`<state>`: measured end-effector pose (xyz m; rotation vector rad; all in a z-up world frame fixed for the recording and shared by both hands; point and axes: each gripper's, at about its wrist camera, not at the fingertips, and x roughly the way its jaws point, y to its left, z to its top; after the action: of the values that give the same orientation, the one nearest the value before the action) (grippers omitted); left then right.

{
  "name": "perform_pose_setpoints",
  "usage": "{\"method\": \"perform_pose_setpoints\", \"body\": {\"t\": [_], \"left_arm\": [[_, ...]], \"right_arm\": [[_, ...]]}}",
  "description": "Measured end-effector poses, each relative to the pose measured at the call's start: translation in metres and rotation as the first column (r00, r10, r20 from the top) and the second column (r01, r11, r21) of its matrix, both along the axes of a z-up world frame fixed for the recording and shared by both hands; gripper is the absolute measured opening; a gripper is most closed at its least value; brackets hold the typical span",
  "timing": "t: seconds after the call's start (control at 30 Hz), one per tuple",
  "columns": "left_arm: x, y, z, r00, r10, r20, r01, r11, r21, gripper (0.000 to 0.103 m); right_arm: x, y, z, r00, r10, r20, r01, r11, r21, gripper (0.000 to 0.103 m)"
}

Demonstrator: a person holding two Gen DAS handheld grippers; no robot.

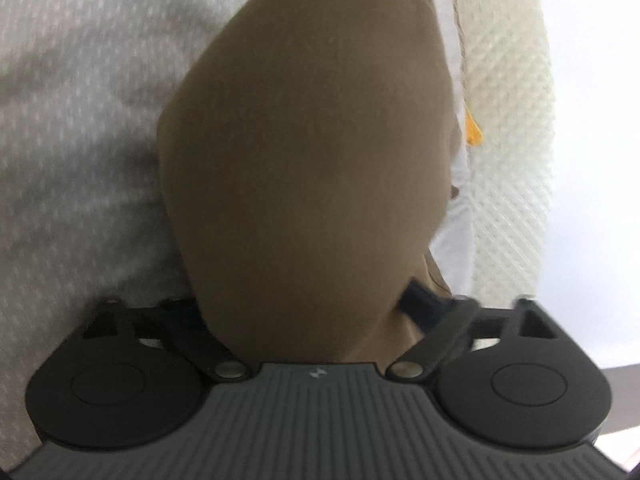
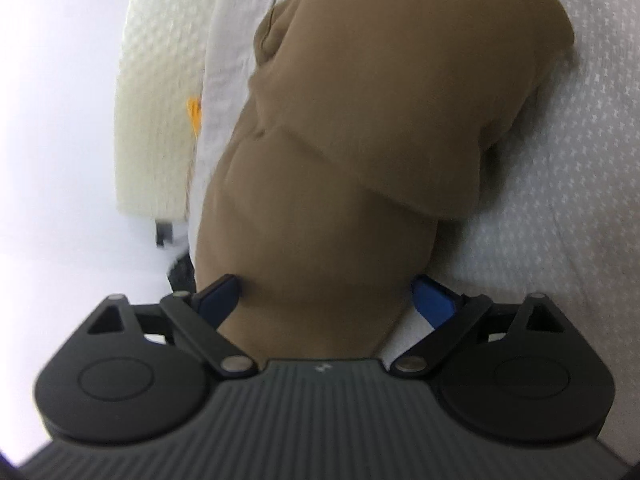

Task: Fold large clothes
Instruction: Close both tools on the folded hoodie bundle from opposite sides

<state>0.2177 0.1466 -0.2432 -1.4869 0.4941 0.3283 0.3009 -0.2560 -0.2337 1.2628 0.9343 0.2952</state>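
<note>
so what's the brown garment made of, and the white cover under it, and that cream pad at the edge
Brown garment: looks like a soft, matte knit or fleece; it folds thickly with rounded edges and no sheen.
White cover: seems woven cloth with a small repeating raised pattern, matte and slightly creased.
Cream pad: probably foam or quilted padding; its surface shows a regular dimpled texture. Blur leaves this open.
</note>
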Motion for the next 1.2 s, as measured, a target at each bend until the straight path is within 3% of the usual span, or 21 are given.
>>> {"method": "perform_pose_setpoints", "body": {"t": [0.07,0.17,0.27,0.3,0.4,0.53,0.73,0.87,1.0,1.2], "left_arm": [[0.001,-0.004,0.005,1.0,-0.005,-0.019,0.006,0.999,0.037,0.073],[-0.003,-0.013,0.012,0.999,-0.017,-0.032,0.02,0.996,0.092,0.067],[-0.001,-0.015,0.012,0.999,-0.022,-0.03,0.025,0.995,0.097,0.066],[-0.003,-0.015,0.012,0.999,-0.024,-0.027,0.027,0.995,0.099,0.066],[-0.005,-0.011,0.012,0.999,-0.027,-0.02,0.029,0.994,0.104,0.065],[-0.007,-0.01,0.012,0.999,-0.032,-0.008,0.032,0.995,0.099,0.065],[-0.004,0.003,0.01,0.999,-0.035,-0.004,0.035,0.995,0.093,0.065],[0.007,0.009,0.003,0.999,-0.035,-0.007,0.035,0.995,0.098,0.065],[0.01,0.007,0.012,0.999,-0.037,-0.012,0.038,0.992,0.119,0.065],[0.01,0.003,0.027,0.998,-0.057,0.013,0.053,0.978,0.203,0.06]], "right_arm": [[-0.001,-0.002,-0.003,1.0,-0.027,-0.009,0.027,0.999,0.029,0.097],[-0.005,-0.011,-0.003,0.996,-0.085,-0.006,0.085,0.996,0.035,0.097],[-0.012,-0.026,-0.001,0.981,-0.191,-0.019,0.191,0.981,0.016,0.096],[-0.012,-0.03,-0.005,0.978,-0.207,-0.036,0.208,0.977,0.047,0.096],[-0.007,-0.032,-0.014,0.973,-0.216,-0.081,0.223,0.97,0.097,0.097],[0.001,-0.023,-0.008,0.968,-0.246,-0.059,0.249,0.967,0.055,0.103],[0.022,-0.008,-0.012,0.949,-0.293,-0.116,0.299,0.954,0.036,0.103],[0.032,0.002,-0.008,0.959,-0.261,-0.107,0.259,0.965,-0.032,0.103],[0.043,-0.006,-0.006,0.974,-0.204,-0.101,0.203,0.979,-0.016,0.103],[0.038,-0.012,0.014,0.989,-0.139,0.049,0.141,0.99,-0.021,0.09]]}}
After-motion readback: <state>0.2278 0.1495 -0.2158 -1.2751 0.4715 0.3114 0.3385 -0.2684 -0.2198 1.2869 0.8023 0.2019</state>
